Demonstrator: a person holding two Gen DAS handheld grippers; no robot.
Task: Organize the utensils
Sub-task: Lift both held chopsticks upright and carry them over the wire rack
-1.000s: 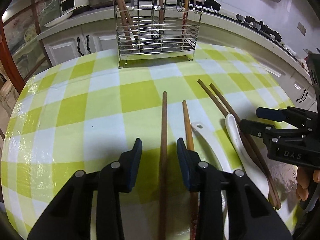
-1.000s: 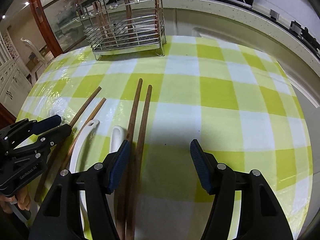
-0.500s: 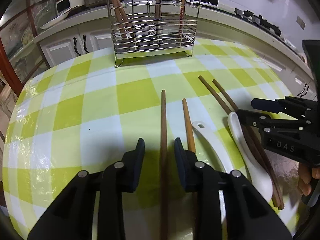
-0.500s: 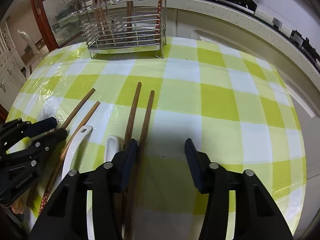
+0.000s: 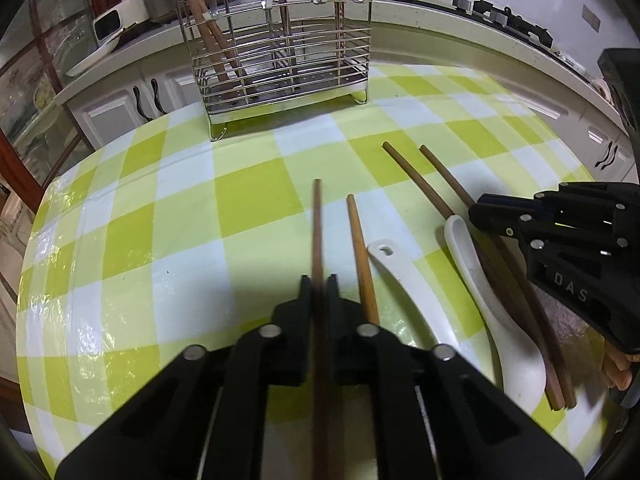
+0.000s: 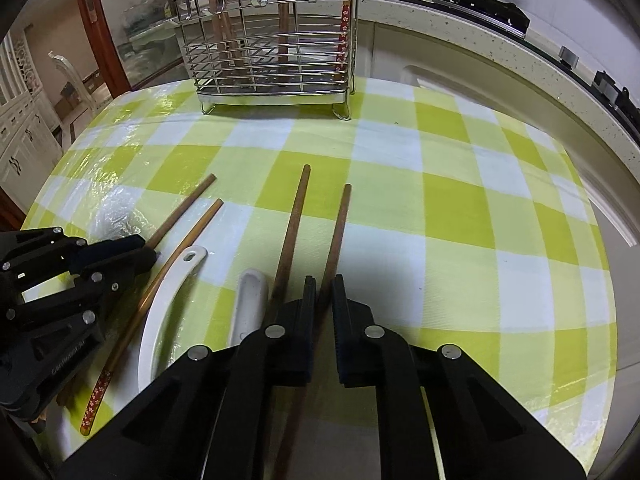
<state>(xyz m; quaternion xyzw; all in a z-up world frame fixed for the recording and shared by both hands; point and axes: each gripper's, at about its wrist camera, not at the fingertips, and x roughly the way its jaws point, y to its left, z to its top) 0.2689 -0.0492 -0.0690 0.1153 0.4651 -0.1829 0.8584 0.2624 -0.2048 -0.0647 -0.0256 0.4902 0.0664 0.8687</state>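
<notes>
On a table covered with a green and white checked cloth (image 5: 132, 240), both handheld grippers have just been closing, and each now pinches one dark wooden chopstick. From the left wrist view, the left gripper (image 5: 319, 292) has its jaws together on a dark chopstick (image 5: 317, 224) that runs straight ahead between the pads, its far end pointing towards a wire utensil rack (image 5: 280, 52) at the table's far edge. Just to its right lies a lighter chopstick (image 5: 360, 248), loose on the cloth, then two white spoons (image 5: 404, 276) and a second dark pair. From the right wrist view, the right gripper (image 6: 324, 300) is clamped on the right-hand stick (image 6: 338, 232) of that pair; its partner (image 6: 292, 220) lies just beside the left jaw, free.

This appears to be the pick-up step. The next move likely calls for lifting each stick clear, tipping it upright, and lowering it into the rack, which already holds several chopsticks and stands well apart from both grippers.
</notes>
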